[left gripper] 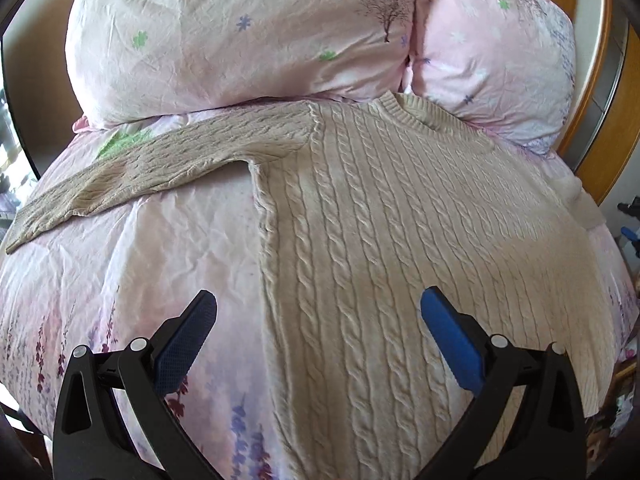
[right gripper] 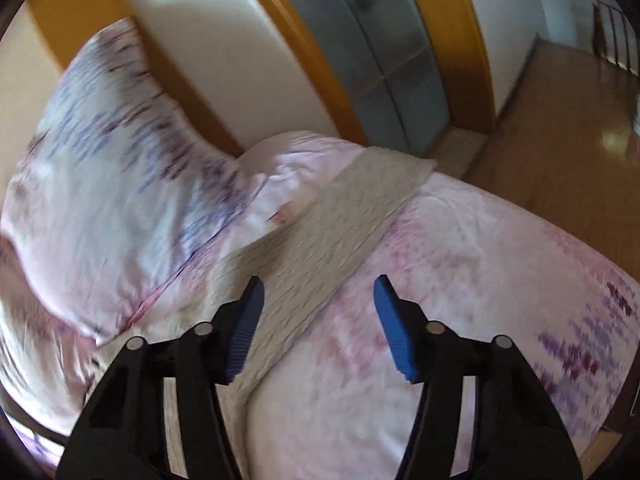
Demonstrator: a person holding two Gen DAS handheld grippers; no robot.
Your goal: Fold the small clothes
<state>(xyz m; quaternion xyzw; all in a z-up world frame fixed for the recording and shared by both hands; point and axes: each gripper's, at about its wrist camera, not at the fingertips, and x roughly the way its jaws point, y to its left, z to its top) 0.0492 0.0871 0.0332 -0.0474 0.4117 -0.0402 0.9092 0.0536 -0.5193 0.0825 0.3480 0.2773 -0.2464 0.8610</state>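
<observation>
The beige cable-knit sweater [left gripper: 400, 208] lay spread flat on the floral bed sheet [left gripper: 140, 264], collar toward the pillows [left gripper: 240, 40], one sleeve [left gripper: 132, 172] stretched out sideways and the other sleeve [right gripper: 340, 224] likewise extended. No fold appeared made; every fold seemed left to do. The left tool [left gripper: 318, 312] hovered wide apart over the hem side, and the right tool [right gripper: 318, 300] was also apart, empty, above the sleeve.
</observation>
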